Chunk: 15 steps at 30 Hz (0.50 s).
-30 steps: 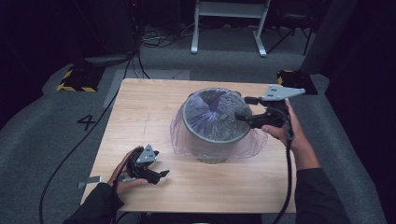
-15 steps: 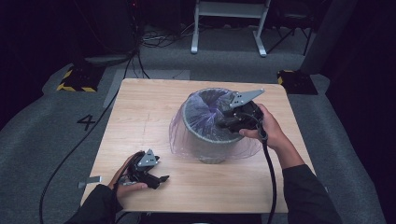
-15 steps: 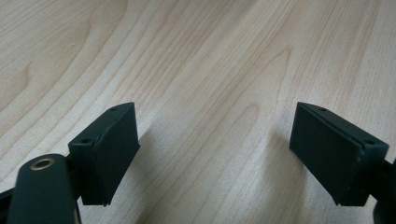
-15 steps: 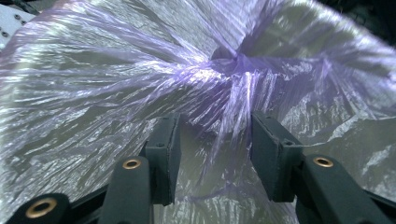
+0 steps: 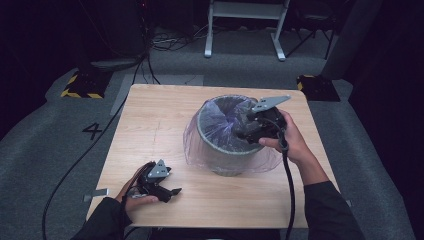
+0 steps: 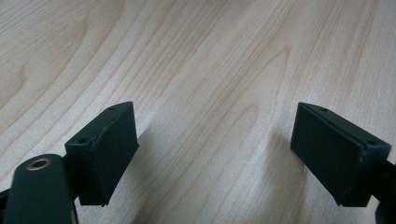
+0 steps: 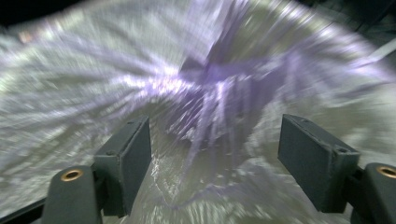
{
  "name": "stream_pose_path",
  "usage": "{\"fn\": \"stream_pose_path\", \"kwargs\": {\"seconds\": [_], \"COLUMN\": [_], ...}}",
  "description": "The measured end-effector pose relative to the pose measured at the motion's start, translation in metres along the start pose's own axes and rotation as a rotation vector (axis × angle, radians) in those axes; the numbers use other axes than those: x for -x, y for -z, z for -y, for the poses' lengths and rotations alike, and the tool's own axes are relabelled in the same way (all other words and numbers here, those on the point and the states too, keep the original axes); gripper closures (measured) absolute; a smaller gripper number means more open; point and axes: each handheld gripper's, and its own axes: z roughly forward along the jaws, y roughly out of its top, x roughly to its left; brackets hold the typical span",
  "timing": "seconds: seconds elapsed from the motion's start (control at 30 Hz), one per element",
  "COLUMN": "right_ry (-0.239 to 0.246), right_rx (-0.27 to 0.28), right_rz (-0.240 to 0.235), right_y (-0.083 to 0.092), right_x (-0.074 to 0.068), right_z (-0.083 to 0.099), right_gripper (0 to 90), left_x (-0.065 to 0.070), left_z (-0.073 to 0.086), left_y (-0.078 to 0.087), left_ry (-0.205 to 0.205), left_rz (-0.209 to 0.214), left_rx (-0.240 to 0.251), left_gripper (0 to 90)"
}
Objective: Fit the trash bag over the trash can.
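1. Now the right gripper point(image 5: 248, 131) hangs over the bin point(image 5: 227, 150) mouth, jaws just reopened, spread with nothing between them.
2. Directly ahead lies the purple bag liner point(image 7: 205, 88), gathered inside the bin at the table point(image 5: 150, 125) centre.
3. Well apart, the left gripper point(image 5: 172, 192) rests open near the table's front edge.

Dark sleeves point(image 5: 327, 210), black jaws, trailing cables point(image 5: 289, 190)

A light wooden bench point(image 5: 160, 130) is set on grey carpet point(image 5: 45, 150), on which a black numeral "4" point(image 5: 93, 131) is marked. Black cables point(image 5: 165, 42) are strewn over the floor behind. A white metal stand point(image 5: 245, 30) is seen at the back, and two yellow-and-black striped blocks point(image 5: 82, 85) are placed nearby. The surroundings are kept dark.
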Motion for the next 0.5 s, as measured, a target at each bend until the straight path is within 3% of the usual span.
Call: {"fn": "stream_pose_path", "kwargs": {"seconds": [0.1, 0.23, 0.5], "right_ry": [-0.013, 0.011, 0.035], "right_rx": [0.095, 0.159, 0.183], "right_rz": [0.009, 0.038, 0.117], "right_y": [0.020, 0.048, 0.087], "right_x": [0.000, -0.006, -0.018], "right_z": [0.006, 0.022, 0.072], "right_gripper": [23.6, 21.4, 19.4], "left_x": [0.000, 0.000, 0.000], "left_z": [0.000, 0.000, 0.000], "left_y": [0.000, 0.000, 0.000], "left_ry": [-0.001, -0.002, -0.002], "left_rz": [0.001, 0.001, 0.000], "left_rx": [0.001, 0.000, 0.000], "left_gripper": [14.3, 14.2, 14.2]}}
